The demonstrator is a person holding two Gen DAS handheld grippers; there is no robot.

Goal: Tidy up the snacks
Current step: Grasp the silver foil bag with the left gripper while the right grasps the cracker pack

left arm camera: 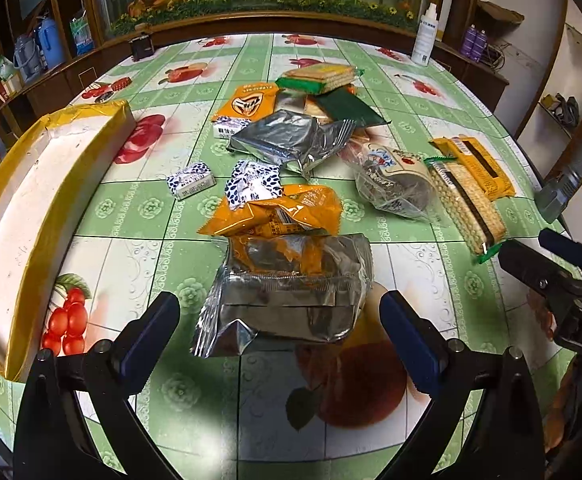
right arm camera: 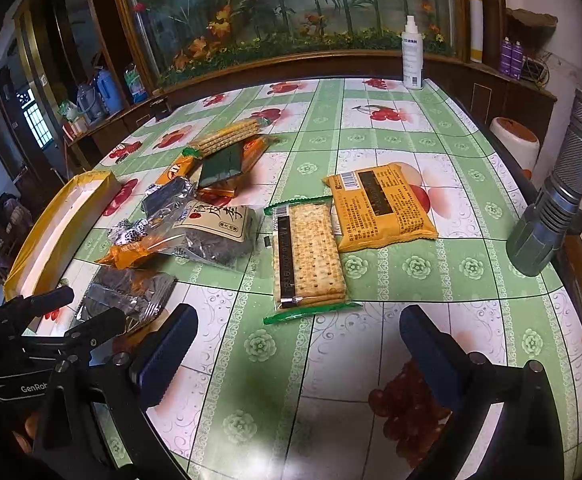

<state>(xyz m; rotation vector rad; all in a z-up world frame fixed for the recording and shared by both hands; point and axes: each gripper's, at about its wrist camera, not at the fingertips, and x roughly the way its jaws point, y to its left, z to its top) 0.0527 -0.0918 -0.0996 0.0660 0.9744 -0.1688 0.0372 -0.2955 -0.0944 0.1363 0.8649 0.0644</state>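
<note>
Snack packets lie scattered over the green fruit-print tablecloth (left arm camera: 139,248). A silver foil packet (left arm camera: 291,296) sits just ahead of my left gripper (left arm camera: 279,336), which is open and level with the packet's near end, not touching it. Behind it lie an orange packet (left arm camera: 287,216), small blue-and-white sweets (left arm camera: 191,182) and another silver bag (left arm camera: 287,140). My right gripper (right arm camera: 299,344) stands open over bare cloth, just short of a clear-wrapped cracker pack (right arm camera: 307,256). An orange packet (right arm camera: 383,208) lies to its right. A white box with yellow rim (left arm camera: 31,208) waits at the left.
A white spray bottle (right arm camera: 412,54) stands at the table's far edge. A grey flashlight (right arm camera: 559,196) hangs over the right edge. A clear bag of dark dried fruit (right arm camera: 215,236) lies mid-table. Crackers and a green pack (left arm camera: 323,80) are stacked farther back, before a wooden cabinet.
</note>
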